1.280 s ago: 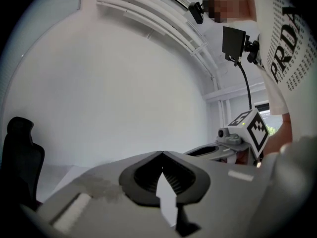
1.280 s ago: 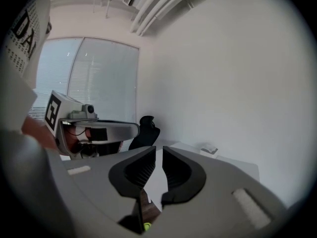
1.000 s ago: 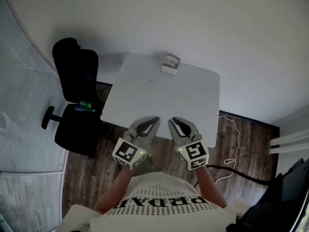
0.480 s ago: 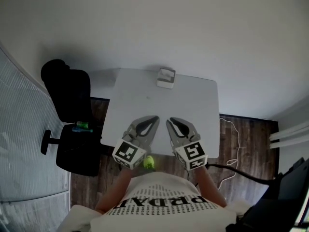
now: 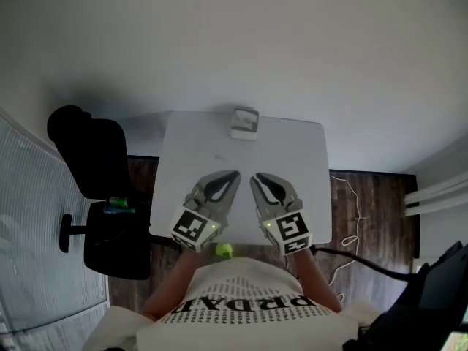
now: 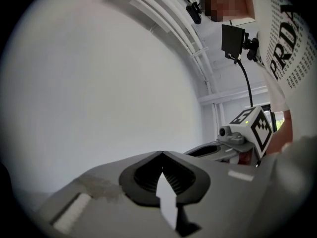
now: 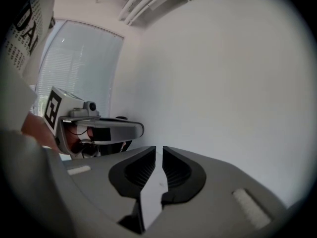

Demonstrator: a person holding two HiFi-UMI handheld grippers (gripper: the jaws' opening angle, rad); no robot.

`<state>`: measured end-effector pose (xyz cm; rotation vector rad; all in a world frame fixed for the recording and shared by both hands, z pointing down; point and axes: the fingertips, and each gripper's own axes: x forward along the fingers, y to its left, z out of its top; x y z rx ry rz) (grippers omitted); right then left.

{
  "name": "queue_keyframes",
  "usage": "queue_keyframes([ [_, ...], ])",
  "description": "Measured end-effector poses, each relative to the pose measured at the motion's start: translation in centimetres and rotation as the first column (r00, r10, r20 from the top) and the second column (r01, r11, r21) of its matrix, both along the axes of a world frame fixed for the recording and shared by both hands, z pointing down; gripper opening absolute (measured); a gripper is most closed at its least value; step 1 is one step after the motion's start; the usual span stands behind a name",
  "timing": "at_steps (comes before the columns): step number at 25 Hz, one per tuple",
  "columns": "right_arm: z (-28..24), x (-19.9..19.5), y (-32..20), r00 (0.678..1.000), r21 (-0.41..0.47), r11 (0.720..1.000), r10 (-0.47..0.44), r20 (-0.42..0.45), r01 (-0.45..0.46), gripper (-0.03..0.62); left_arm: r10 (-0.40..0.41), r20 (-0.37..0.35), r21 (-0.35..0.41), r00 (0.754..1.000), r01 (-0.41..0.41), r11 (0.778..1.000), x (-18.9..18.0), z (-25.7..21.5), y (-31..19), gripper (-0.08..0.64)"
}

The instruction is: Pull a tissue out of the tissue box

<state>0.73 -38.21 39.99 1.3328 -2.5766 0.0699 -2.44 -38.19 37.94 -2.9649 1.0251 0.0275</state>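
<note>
Sitting at the far edge of the tabletop [image 5: 285, 159], hard by the wall, the tissue box [image 5: 244, 123] is well apart from both grippers, which hang side by side over the near edge and point toward it. The left gripper [image 6: 162, 153] has its fingers together, tips touching, with nothing between them. The right gripper [image 7: 159, 150] has its fingers a narrow slit apart, also empty. The box is too small in the head view to tell whether a tissue stands up out of its top opening. A tissue should handle as thin, soft and nearly weightless: it will crumple under the fingers and will likely tear if pinched at a mere corner or yanked sideways. The best hold is probably the raised fold at the slot, gripped low across its middle and drawn straight up. The box itself looks light, likely card, so it may lift or slide along with the pull. Pressing it down on its top beside the slot with the other gripper would probably steady it.
</note>
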Motion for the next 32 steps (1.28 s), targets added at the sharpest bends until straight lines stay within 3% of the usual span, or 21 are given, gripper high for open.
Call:
queue_keyframes([
  [9, -0.9, 2.6, -2.0, 0.998, 0.025, 0.998, -0.062, -0.019, 0.062, 0.051, -0.067, -0.036, -0.008, 0.997, 0.066, 0.998, 3.1, -1.0, -2.0, -0.008],
  [25, -0.1, 6.2, -5.2, 0.98, -0.001, 0.981, -0.196, 0.018, 0.196, 0.057, -0.211, 0.023, -0.051, 0.977, 0.212, 0.976, 6.5, 0.9, -4.0, -0.008],
  [32, 0.8, 6.3, -5.6, 0.976, -0.027, 0.976, -0.217, 0.003, 0.217, 0.057, -0.204, 0.021, -0.079, 0.979, 0.205, 0.976, 7.4, 2.2, -4.1, -0.008],
])
